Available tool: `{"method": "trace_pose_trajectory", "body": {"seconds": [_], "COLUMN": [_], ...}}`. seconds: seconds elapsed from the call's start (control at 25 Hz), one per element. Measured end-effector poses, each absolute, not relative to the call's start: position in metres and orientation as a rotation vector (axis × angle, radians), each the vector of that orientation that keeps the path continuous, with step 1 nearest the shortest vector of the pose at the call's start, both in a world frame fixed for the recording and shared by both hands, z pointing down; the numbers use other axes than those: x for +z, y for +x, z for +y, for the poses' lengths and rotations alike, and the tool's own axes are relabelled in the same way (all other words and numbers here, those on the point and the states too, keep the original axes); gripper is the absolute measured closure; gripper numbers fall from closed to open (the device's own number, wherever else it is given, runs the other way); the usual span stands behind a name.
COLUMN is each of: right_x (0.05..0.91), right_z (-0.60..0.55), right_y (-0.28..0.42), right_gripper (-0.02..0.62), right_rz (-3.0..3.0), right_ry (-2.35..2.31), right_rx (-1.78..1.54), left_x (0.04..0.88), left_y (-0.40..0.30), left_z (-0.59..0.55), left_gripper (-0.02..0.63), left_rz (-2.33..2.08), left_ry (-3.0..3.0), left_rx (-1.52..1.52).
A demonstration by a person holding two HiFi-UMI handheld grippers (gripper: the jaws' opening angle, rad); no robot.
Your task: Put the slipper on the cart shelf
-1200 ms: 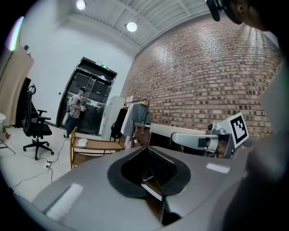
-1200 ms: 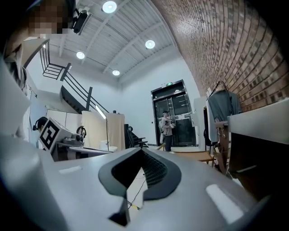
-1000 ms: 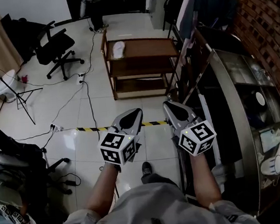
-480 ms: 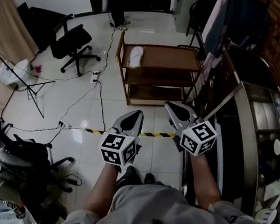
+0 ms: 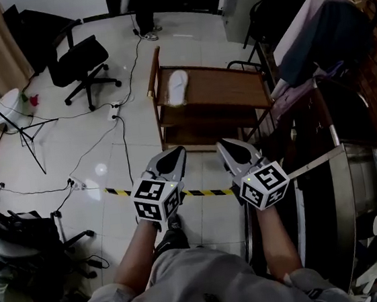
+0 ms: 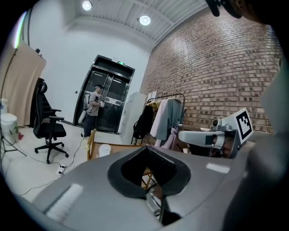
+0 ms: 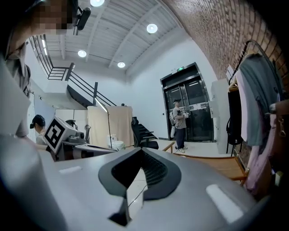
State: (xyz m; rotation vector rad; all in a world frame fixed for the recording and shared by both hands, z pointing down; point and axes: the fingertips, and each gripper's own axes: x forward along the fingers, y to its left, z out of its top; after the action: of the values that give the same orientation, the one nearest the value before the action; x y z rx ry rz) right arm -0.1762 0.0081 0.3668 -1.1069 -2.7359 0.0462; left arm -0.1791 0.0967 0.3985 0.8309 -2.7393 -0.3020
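Note:
A white slipper [image 5: 176, 87] lies on the left end of the top shelf of a wooden cart [image 5: 236, 97], straight ahead on the tiled floor. My left gripper [image 5: 175, 152] and right gripper [image 5: 225, 144] are held side by side, well short of the cart, both shut and empty. In the left gripper view the shut jaws [image 6: 146, 149] point toward the cart [image 6: 92, 140], where the slipper [image 6: 104, 150] shows as a small pale shape. In the right gripper view the jaws [image 7: 141, 150] meet at the tips, and the cart's top [image 7: 216, 164] lies to the right.
A black office chair [image 5: 77, 61] and a light stand [image 5: 8, 113] with trailing cables stand at the left. Black-and-yellow tape [image 5: 203, 193] crosses the floor under the grippers. A clothes rack [image 5: 317, 37] and a metal counter [image 5: 364, 181] line the right. A person [image 5: 142, 7] stands by the far doors.
The cart has come nearer and larger in the head view, and the counter at the right has slid back. Both grippers stay shut and side by side.

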Motion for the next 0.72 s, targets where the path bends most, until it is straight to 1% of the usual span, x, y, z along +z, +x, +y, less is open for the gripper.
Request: {"method": "trace_pose_trajectory", "body": {"seconds": [0.16, 0.36, 0.72], "right_x": [0.370, 0.379, 0.397], "right_z": [0.029, 0.039, 0.034], "right_y": [-0.227, -0.273, -0.351], "right_gripper": [0.595, 0.595, 0.595], "right_rz": [-2.733, -2.715, -2.691], "right_ry": [-1.048, -0.999, -1.005], "right_rx": [0.034, 0.014, 0.058], "left_x": [0.408, 0.423, 0.439], "left_y": [-0.236, -0.295, -0.373], "left_z": [0.118, 0.128, 0.127], "left_gripper": [0.598, 0.598, 0.598], "left_rz": [-2.734, -2.712, -2.690], "left_ry": [0.846, 0.874, 0.841], "left_rx": [-0.264, -0.218, -0.227]}}
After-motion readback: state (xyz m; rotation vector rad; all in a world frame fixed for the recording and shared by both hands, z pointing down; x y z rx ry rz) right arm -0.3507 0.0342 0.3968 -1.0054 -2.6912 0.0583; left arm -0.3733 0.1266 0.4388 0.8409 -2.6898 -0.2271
